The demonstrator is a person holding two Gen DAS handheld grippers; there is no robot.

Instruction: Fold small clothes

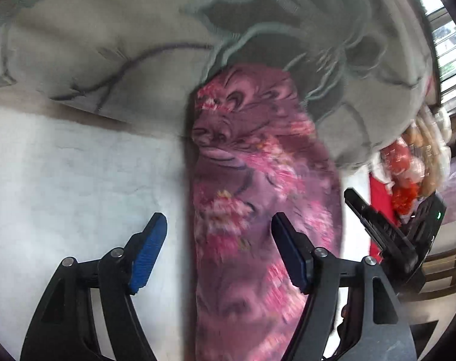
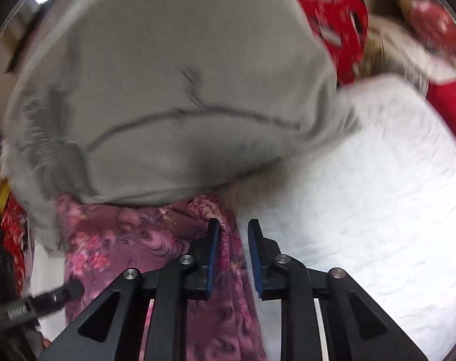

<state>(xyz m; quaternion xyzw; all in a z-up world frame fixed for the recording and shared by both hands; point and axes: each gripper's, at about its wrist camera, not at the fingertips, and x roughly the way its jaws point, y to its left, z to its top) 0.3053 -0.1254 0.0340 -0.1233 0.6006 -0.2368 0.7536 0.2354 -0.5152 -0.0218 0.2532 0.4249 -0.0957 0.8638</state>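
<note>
- My left gripper (image 1: 219, 252) stands spread, nothing between the pads; the cloth (image 1: 258, 198), pink-purple and floral, lies in a long strip on the white bedding (image 1: 62, 174), its far end touching the grey pillow (image 1: 107, 60).
- My right gripper (image 2: 233, 258) has narrow jaws with the cloth's edge between them; I cannot tell whether the pads truly pinch it.
- If they don't, the edge may slip when lifted.
- A fold toward the pillow could snag there and bunch.
</note>
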